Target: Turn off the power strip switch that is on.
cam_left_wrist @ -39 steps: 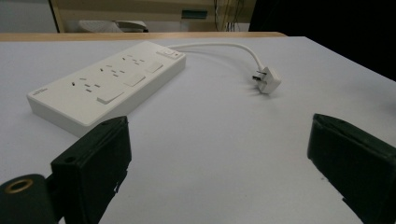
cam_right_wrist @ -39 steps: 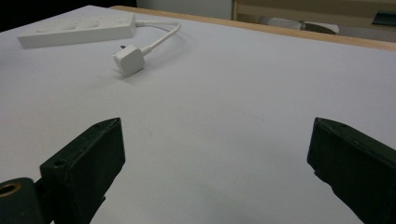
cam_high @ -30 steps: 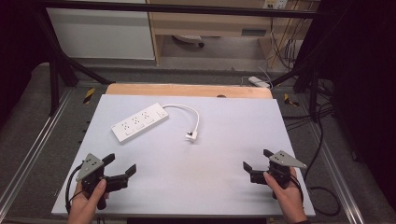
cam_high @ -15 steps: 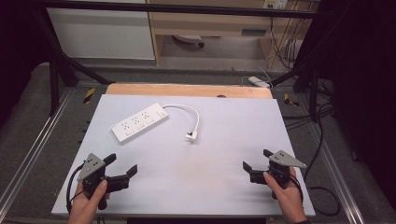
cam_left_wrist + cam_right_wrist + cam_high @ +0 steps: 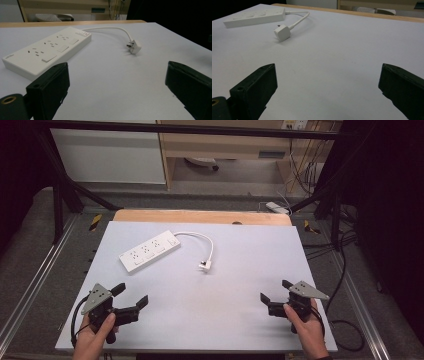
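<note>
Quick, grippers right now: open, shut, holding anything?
Left gripper: open, empty, near the table's front left edge.
Right gripper: open, empty, near the front right.

Power strip (image 5: 150,251) lies on table (image 5: 240,270), plug (image 5: 204,266) to its right.

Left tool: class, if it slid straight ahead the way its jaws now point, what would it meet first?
Probably the power strip, clipped at its near end by the left tool's left jaw. Between the jaws the table lies bare, the plug beyond. Depth is uncertain.
</note>
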Demonstrator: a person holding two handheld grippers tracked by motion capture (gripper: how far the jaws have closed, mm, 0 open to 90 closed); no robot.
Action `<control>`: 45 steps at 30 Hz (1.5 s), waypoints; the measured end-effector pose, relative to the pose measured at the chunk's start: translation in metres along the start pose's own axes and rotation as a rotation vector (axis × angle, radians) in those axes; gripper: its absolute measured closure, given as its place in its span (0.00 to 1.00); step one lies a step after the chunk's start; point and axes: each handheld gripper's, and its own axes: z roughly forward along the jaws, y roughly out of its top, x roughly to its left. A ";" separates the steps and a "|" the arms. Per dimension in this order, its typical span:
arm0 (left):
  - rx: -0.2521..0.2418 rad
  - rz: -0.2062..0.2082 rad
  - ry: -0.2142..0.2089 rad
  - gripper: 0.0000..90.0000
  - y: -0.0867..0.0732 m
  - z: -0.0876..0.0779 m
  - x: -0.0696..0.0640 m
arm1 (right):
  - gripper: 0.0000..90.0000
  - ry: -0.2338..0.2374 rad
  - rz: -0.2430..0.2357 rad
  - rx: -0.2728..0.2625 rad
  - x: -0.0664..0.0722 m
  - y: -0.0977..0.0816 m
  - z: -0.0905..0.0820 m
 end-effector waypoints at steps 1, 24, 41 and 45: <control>-0.009 -0.019 -0.017 0.06 0.002 0.001 -0.001 | 0.03 0.000 0.001 0.000 0.000 0.000 0.000; -0.042 -0.002 -0.048 0.06 0.034 0.010 -0.009 | 0.03 0.041 0.057 -0.023 -0.001 0.000 0.000; -0.054 0.013 -0.042 0.06 0.066 0.026 -0.002 | 0.03 0.027 0.002 -0.004 0.003 0.000 0.002; -0.052 0.017 -0.039 0.06 0.071 0.028 -0.001 | 0.03 0.025 -0.002 -0.002 0.003 0.000 0.001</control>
